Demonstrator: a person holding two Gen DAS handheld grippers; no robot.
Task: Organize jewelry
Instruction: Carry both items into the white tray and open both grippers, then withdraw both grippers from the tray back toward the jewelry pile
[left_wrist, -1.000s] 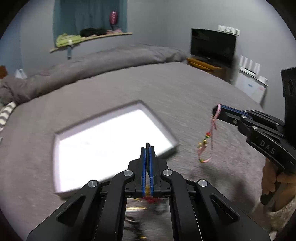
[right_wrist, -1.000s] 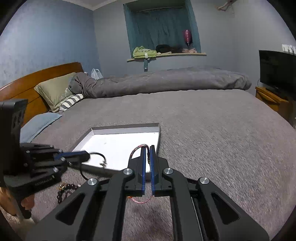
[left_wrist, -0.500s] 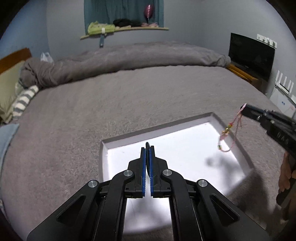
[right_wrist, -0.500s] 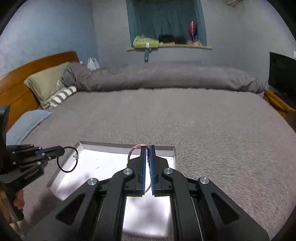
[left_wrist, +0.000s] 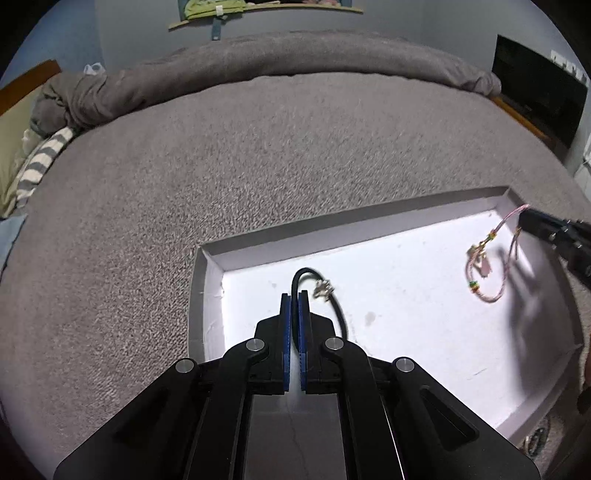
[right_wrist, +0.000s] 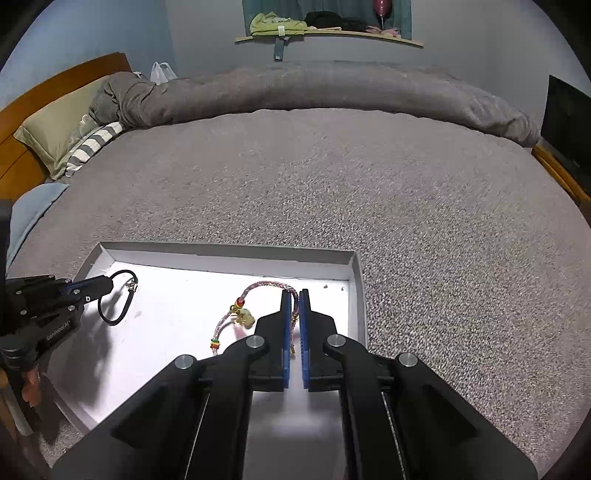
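A shallow white tray (left_wrist: 210, 258) (right_wrist: 356, 269) lies on the grey bed. My left gripper (left_wrist: 294, 295) is shut on a black cord bracelet (left_wrist: 338, 306) with a small silver charm, held low over the tray's left part; it also shows in the right wrist view (right_wrist: 122, 295). My right gripper (right_wrist: 295, 293) is shut on a pink braided bracelet (right_wrist: 266, 285) with coloured beads and a yellow charm, hanging over the tray's right part. That bracelet also shows in the left wrist view (left_wrist: 487, 273), dangling from the right gripper (left_wrist: 524, 221).
The grey bedspread (right_wrist: 369, 177) surrounds the tray. A rolled grey duvet (right_wrist: 332, 88) lies along the far side, with pillows (right_wrist: 55, 125) and a wooden headboard at left. A dark beaded item (left_wrist: 535, 441) lies on the bed by the tray's near right corner.
Both grippers have moved forward and down over the tray, each still holding its bracelet. The bracelets now hang close above the tray floor.
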